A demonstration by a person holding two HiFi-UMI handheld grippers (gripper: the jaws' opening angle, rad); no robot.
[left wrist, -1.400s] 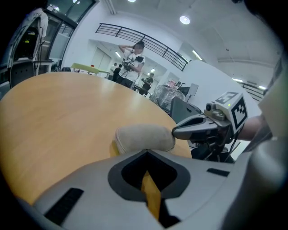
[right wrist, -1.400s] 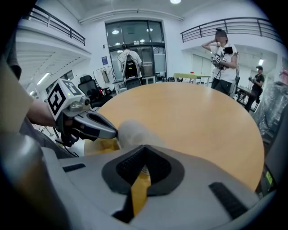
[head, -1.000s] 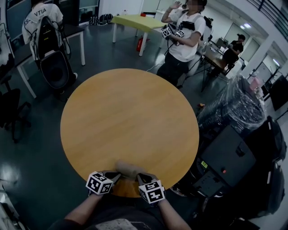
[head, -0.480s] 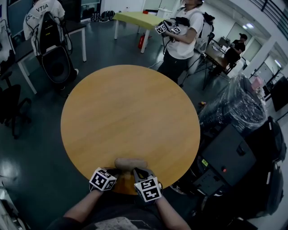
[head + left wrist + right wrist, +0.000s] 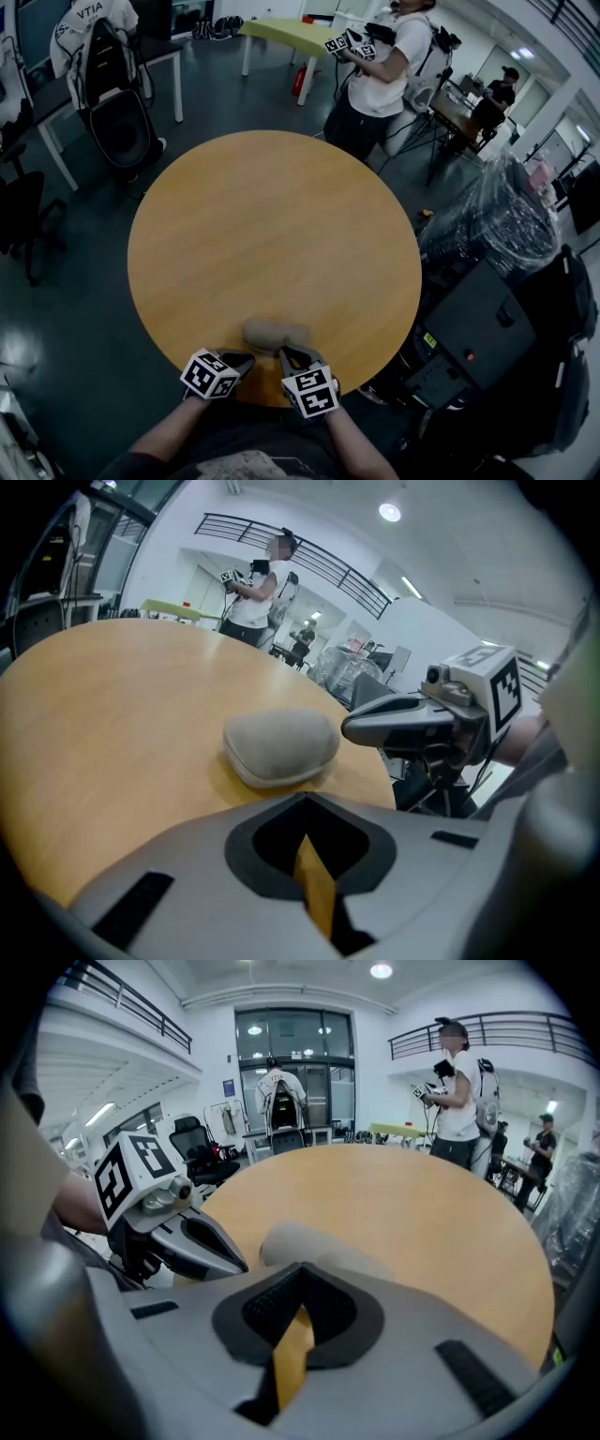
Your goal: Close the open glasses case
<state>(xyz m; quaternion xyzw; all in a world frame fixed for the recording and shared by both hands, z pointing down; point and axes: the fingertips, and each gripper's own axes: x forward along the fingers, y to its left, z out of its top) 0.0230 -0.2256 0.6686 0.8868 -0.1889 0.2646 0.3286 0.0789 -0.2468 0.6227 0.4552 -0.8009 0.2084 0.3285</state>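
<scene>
Open office hall: desks [image 5: 281, 36], swivel chair [image 5: 22, 212], mezzanine railing [image 5: 506, 1027].

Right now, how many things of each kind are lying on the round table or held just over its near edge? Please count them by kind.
Glasses case: 1
Handheld tools: 2 (left tool, right tool)
Total: 3

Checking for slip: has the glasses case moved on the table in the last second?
Yes, slightly: the glasses case now lies a little farther in from the near edge of the table.
</scene>
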